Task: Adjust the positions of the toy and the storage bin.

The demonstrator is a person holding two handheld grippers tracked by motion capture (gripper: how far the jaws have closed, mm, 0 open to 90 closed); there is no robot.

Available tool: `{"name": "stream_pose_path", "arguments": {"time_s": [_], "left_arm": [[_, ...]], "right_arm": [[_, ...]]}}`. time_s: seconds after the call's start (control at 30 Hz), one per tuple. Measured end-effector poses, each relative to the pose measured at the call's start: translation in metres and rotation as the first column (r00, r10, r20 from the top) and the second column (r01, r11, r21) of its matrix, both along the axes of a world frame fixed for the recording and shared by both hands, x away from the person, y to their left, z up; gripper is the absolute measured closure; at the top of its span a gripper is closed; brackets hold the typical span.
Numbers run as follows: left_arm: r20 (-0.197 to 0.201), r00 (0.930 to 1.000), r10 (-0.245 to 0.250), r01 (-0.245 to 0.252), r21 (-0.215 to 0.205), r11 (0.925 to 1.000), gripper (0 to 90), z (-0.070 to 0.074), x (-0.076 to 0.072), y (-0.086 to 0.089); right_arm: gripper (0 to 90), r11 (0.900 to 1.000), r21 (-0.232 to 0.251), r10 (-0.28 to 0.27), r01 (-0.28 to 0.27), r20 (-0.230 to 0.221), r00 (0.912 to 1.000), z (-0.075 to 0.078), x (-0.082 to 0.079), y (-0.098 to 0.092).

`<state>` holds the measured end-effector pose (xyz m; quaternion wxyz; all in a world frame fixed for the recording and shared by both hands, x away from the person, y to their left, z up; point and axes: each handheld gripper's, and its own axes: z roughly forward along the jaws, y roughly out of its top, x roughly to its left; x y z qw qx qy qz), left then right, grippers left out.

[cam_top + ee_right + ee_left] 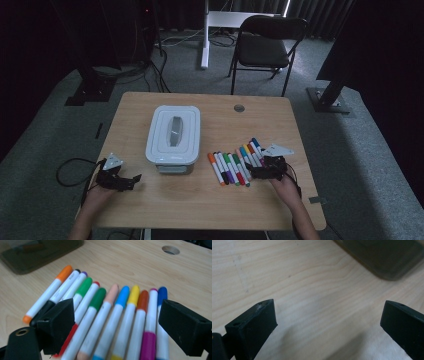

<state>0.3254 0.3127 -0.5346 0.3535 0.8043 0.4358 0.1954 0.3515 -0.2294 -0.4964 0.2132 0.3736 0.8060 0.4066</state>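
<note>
Right tongs (pixel 115 322) gape wide over the markers (pixel 107 312) right of the box (pixel 173 138), probably choosing one; left tongs (pixel 329 322) (also wide) idle.

Dim, murky high view with dark surroundings; brighter gripper views, near fingers (pixel 60 325) softly blurred.

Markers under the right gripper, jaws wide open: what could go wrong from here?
1. The markers lie side by side, touching. The right gripper has its jaws spread across several, so closing could pinch more than one or roll the neighbours apart.
2. The container has its lid on and the left gripper is open over bare table, so a lifted marker would have nowhere to go yet.
</note>
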Motion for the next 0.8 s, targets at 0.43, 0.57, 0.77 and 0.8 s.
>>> {"name": "stream_pose_path", "arguments": {"time_s": [0.43, 0.57, 0.77, 0.8], "left_arm": [[0.025, 0.9995, -0.019, 0.020, -0.022, 0.9996, 0.9, -0.001, 0.034, -0.013], [0.043, 0.9988, -0.025, 0.026, -0.023, 0.9994, 0.9, 0.001, 0.045, -0.015], [0.061, 0.9979, -0.020, 0.021, -0.013, 0.9997, 0.9, 0.002, 0.062, -0.015], [0.066, 0.9976, -0.019, 0.020, -0.017, 0.9996, 0.9, 0.002, 0.066, -0.015]], "right_arm": [[13.2, 1.000, -0.023, 0.021, -0.021, -0.004, 0.9998, -0.004, 0.028, 0.045], [13.2, 0.999, -0.014, 0.034, -0.034, -0.001, 0.9994, -0.002, 0.040, 0.059], [13.2, 0.998, -0.039, 0.041, -0.041, -0.002, 0.9992, -0.003, 0.059, 0.082], [13.2, 0.998, -0.040, 0.039, -0.039, 0.000, 0.9993, -0.004, 0.062, 0.086]]}}
